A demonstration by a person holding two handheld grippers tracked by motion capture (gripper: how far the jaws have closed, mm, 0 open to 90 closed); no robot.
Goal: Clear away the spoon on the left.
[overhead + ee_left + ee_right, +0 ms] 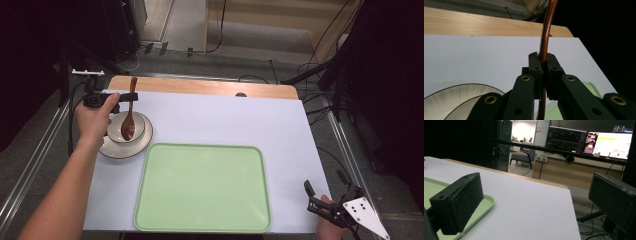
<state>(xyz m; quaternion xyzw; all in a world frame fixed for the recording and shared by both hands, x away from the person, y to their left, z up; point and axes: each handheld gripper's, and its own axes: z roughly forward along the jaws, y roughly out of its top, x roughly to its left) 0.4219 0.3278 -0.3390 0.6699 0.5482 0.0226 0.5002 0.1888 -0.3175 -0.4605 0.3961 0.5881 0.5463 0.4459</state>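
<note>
A brown wooden spoon [129, 117] hangs upright, its bowl down inside a white bowl [140, 126] that sits on a white plate [123, 149] at the table's left. My left gripper [125, 97] is shut on the spoon's handle [544, 47], about midway up. A light green tray [202, 187] lies in the middle near the front edge. My right gripper [314, 197] is open at the front right corner, right of the tray, with nothing between its jaws.
A white sheet [225, 120] covers the table, with a wooden strip [200, 86] along the far edge. Cables and stands lie on the floor around the table. Monitors [599, 141] glow beyond the table in the right gripper view.
</note>
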